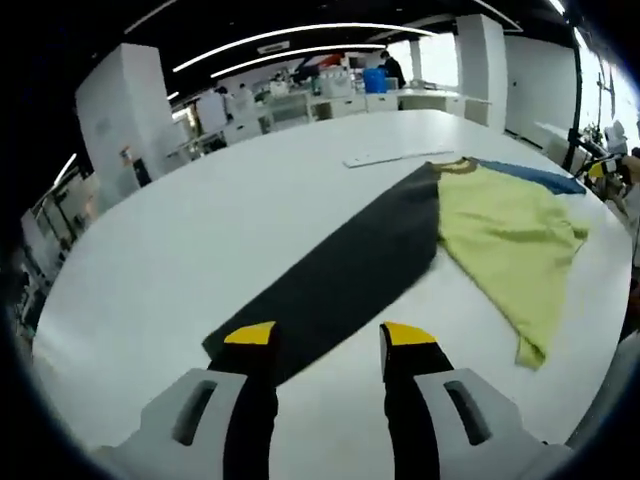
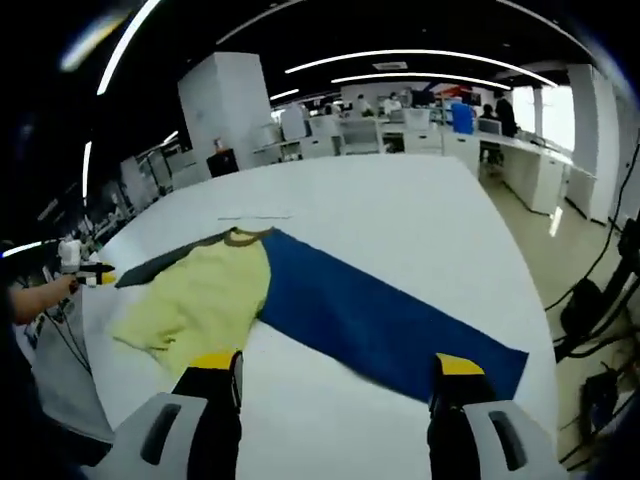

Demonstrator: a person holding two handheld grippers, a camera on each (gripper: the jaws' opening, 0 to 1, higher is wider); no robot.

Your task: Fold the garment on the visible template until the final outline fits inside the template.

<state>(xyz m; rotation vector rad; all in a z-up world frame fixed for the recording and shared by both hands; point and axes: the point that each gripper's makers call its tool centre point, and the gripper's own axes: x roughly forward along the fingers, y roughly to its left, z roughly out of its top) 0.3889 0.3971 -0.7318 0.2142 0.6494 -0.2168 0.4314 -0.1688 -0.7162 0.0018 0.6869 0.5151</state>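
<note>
An open-plan workshop with white pillars, strip lights and distant desks surrounds a large white worktop (image 1: 200, 240). A garment (image 1: 500, 235) lies flat on the worktop, toward its right-hand side in the left gripper view. It has a yellow-green body, one long dark grey sleeve (image 1: 340, 270) and one long blue sleeve (image 2: 380, 315), each stretched out straight from the body. A flat pale strip (image 1: 400, 157) lies on the worktop just beyond the collar; whether it belongs to the template cannot be told, and no template outline can be made out.

The left gripper (image 1: 330, 335) hovers above the cuff end of the grey sleeve, jaws spread, nothing between them. The right gripper (image 2: 335, 365) hovers near the lower edge of the blue sleeve, jaws spread wide and empty.

Handling judgement: the fabric looks thin, light and limp. It will drape, wrinkle and drag along the worktop rather than hold shape. Take hold at the cuff ends or sleeve edges, pinching a single layer, and lift enough to carry each sleeve over the body without pulling the body along.

Containers: a blue bin (image 1: 374, 80) stands on a far desk; its contents cannot be seen.
</note>
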